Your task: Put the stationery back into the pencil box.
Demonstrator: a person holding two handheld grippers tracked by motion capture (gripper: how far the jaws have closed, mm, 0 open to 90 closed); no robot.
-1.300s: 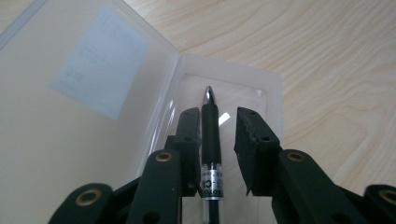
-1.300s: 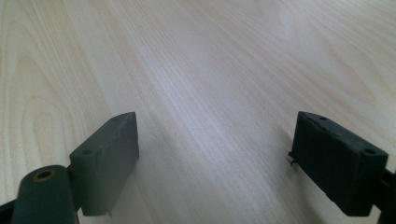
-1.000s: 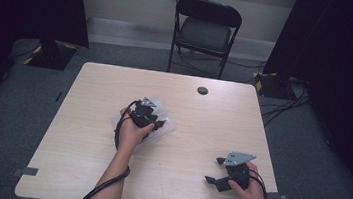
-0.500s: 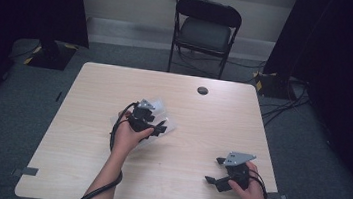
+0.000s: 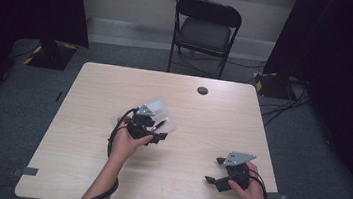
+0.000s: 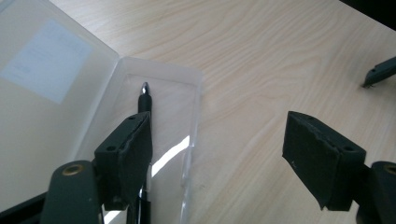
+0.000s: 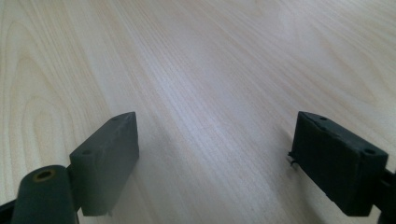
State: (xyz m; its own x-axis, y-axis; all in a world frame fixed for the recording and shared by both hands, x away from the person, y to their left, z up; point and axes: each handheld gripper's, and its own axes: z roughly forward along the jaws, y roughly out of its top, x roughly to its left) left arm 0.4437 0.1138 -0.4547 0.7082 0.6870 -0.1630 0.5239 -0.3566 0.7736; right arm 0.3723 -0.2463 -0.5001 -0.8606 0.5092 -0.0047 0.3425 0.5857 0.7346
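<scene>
Black two-jaw claw [image 6: 217, 154], grey triangular top plate [image 5: 239, 158], trailing black cable [image 5: 114, 135]

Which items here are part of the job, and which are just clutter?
Likely in play:
- clear plastic case, lid open
- black pen lying in the case
- left gripper, open beside the pen

Just lying about:
- small black disc near the table's far edge
- folding chair
- right gripper, open over bare table

Left tongs [image 6: 217, 158] spread wide, jaws rising from both lower corners. Clear plastic case [image 6: 194, 121] lies open at left of frame on the light wood counter [image 6: 261, 51]. Black pen [image 6: 144, 100] sits in its tray, silver tip toward top, partly behind left jaw. Lid with pale label at upper left.
</scene>
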